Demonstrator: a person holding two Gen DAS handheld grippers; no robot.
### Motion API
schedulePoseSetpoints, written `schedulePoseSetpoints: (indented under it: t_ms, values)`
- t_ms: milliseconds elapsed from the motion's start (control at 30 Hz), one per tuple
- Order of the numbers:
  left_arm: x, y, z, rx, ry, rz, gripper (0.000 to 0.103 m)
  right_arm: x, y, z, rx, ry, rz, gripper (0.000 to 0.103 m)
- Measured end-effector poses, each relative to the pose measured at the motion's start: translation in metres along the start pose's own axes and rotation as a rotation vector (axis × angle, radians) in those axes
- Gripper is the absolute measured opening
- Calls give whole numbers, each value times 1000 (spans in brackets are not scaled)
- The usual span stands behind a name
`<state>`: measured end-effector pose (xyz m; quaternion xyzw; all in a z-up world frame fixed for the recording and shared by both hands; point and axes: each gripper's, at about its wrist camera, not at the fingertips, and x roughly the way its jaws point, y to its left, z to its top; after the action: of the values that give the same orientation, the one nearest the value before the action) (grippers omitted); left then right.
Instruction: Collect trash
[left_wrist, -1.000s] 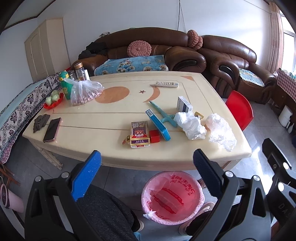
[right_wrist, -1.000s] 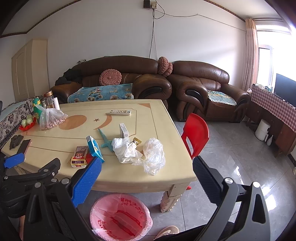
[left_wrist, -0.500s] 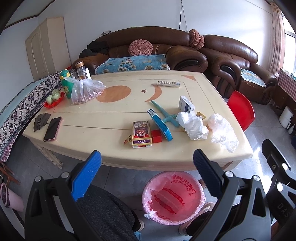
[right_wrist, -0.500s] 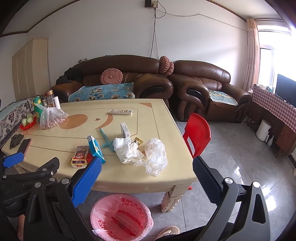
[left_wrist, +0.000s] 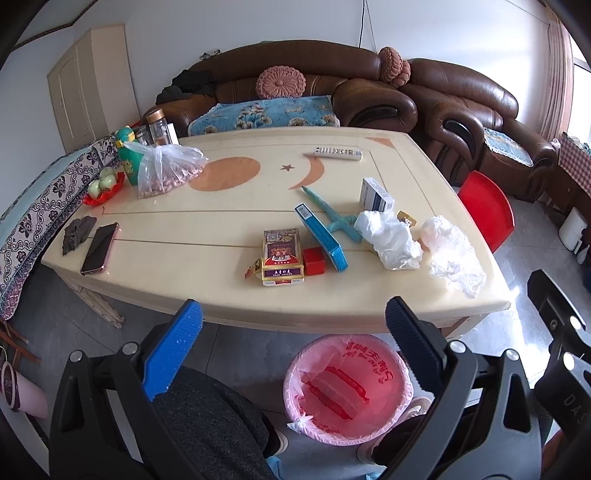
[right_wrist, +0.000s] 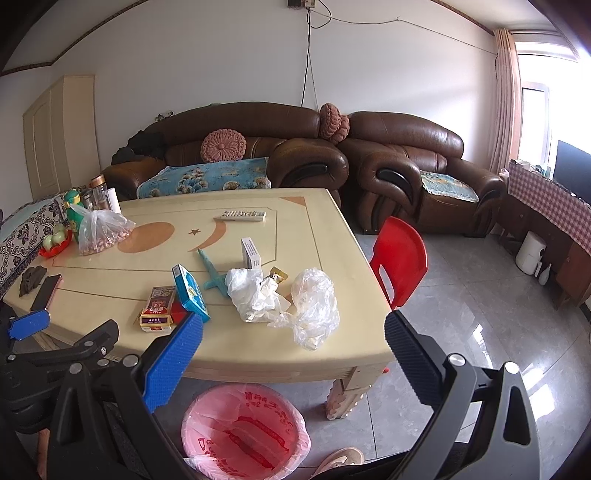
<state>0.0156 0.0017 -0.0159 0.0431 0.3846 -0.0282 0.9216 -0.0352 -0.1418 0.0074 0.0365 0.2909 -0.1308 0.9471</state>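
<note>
Both tongs are released and hold nothing. The left gripper (left_wrist: 293, 317) has its jaws spread wide, off the near edge of the table (left_wrist: 229, 206); the right gripper (right_wrist: 293, 334) is equally spread, near the table's front right corner.

Trash on the table, right half:
- crumpled white plastic bag (left_wrist: 389, 238), near the front edge
- crumpled clear plastic bag (left_wrist: 452, 251), just beside it toward the corner; in the right wrist view the two overlap
- small gold wrapper (left_wrist: 406, 218), between and behind the two bags

Other items close by: a red-and-gold carton (left_wrist: 281, 255) lying flat, a small red box (left_wrist: 314, 260) touching its right side, a blue box (left_wrist: 320, 236) on edge, a teal toy plane (left_wrist: 334, 218), and a white-and-blue box (left_wrist: 376, 195).

Containers:
- Bin (left_wrist: 349, 387) on the floor below the table's front edge, lined with a pink bag with red print. Contents: cannot tell anything apart from the liner's folds.
- Clear knotted bag (left_wrist: 166, 173), far left of the table, holds small brownish pieces, possibly nuts.
- Red dish (left_wrist: 101, 192) at the left edge holds pale green round fruit.
- Green bottle (left_wrist: 129, 158) and clear jar (left_wrist: 157, 127) stand behind the knotted bag; contents not legible.
</note>
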Motion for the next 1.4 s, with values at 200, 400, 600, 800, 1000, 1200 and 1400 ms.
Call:
schedulePoseSetpoints:
  t_ms: [200,400,600,800,1000,1200,1400]
  values:
    - [12,0,4,5,25,-3,97,17,-2,1,-1,15,15,97]
    - [29,8,9,3,35,-10,97,35,-10,3,7,34,52,97]
    - [54,23,16,-7,67,-45,97,55,-19,1,7,30,132,97]
    - [80,41,25,-9,77,-45,97,82,-39,-3,37,51,160,96]
    - [123,42,33,19,149,-62,97,115,-55,1,20,53,141,96]
    - [175,43,54,4,229,-85,97,146,-53,12,-43,38,129,96]
    - [226,51,65,-62,328,-102,97,190,-59,17,-49,103,143,96]
